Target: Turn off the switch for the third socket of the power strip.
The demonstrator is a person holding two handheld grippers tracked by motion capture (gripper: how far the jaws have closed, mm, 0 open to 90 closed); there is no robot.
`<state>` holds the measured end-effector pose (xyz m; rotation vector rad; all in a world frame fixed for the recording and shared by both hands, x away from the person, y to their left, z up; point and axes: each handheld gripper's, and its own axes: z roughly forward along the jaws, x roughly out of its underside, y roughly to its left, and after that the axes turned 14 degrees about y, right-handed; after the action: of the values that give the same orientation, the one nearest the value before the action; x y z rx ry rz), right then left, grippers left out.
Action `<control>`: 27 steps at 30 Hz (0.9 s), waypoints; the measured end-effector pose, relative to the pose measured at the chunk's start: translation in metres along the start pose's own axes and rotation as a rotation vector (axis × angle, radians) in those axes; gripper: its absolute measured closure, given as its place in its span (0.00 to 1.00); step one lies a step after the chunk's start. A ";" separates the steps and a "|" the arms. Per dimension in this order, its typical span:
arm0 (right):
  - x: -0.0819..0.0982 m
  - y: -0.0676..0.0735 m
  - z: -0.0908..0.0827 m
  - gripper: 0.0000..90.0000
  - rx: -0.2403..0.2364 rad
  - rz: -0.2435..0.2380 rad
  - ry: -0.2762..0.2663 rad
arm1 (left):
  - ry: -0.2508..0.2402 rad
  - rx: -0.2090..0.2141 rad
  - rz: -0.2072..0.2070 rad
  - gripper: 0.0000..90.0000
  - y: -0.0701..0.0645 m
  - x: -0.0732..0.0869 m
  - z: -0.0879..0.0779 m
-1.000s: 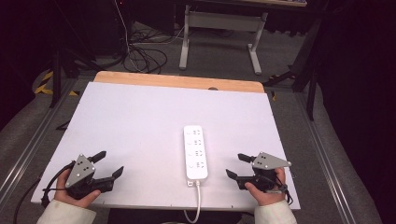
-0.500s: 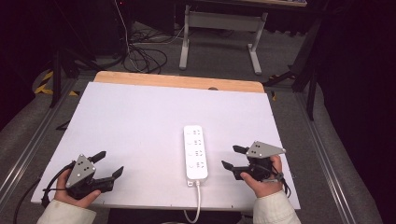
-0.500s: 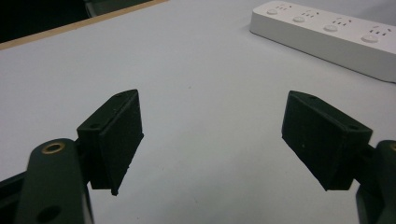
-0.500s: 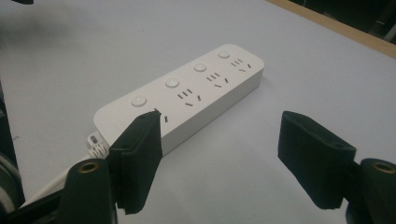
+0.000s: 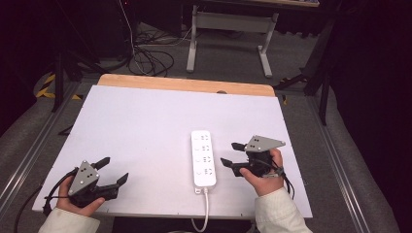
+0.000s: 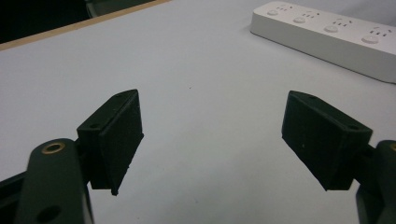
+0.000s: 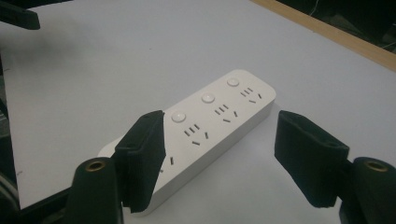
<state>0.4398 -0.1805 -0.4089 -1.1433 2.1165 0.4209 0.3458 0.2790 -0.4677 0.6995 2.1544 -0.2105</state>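
Two sets of fingers sit spread and empty at the counter's near edge: my left gripper (image 5: 110, 171) rests by the near left corner, well apart from the work. The white power strip (image 5: 203, 158) lies flat, lengthwise, right of middle, its cord over the near edge. My right gripper (image 5: 231, 154) hovers just beside its right side, its fingers having just been closing a little with nothing between them, probably narrowing to fit the strip's width.
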 end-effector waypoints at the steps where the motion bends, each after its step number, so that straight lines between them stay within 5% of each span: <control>1: -0.002 0.000 0.001 0.38 -0.006 0.001 -0.001 | 0.001 0.000 0.000 0.23 0.000 0.000 0.000; 17: -0.027 -0.001 0.023 0.48 -0.043 0.010 0.037 | 0.004 -0.001 -0.005 0.23 0.000 0.000 0.000; 27: -0.035 -0.005 0.039 0.70 -0.088 0.032 0.041 | 0.004 -0.001 -0.004 0.23 0.001 0.000 0.000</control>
<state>0.4735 -0.1401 -0.4121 -1.1784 2.1734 0.5142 0.3461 0.2794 -0.4680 0.6960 2.1601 -0.2101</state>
